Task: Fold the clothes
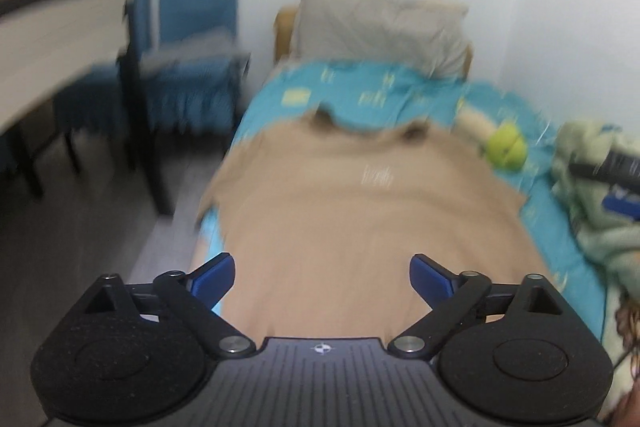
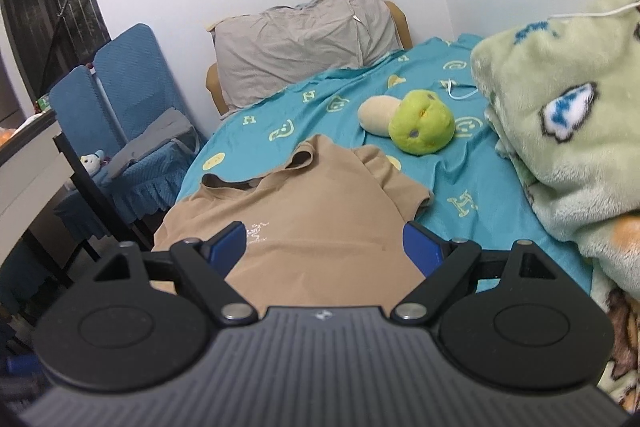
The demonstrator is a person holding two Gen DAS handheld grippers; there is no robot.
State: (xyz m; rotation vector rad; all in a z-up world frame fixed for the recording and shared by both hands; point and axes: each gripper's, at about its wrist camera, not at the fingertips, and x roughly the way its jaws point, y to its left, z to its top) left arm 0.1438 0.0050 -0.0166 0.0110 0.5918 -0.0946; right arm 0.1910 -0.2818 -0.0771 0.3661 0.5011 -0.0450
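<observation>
One tan shirt (image 2: 320, 211) is lying flat on the bed's teal sheet (image 2: 460, 183), its lower hem disappearing behind both gripper bodies and its chest print smearing in the blurred left view. Both the left gripper (image 1: 322, 277) and right gripper (image 2: 322, 243) are hovering over it, fingers spread apart and holding nothing. Beyond, a green plush toy (image 2: 420, 125) is resting near a fleece blanket (image 2: 560, 115) that is running off-frame.
</observation>
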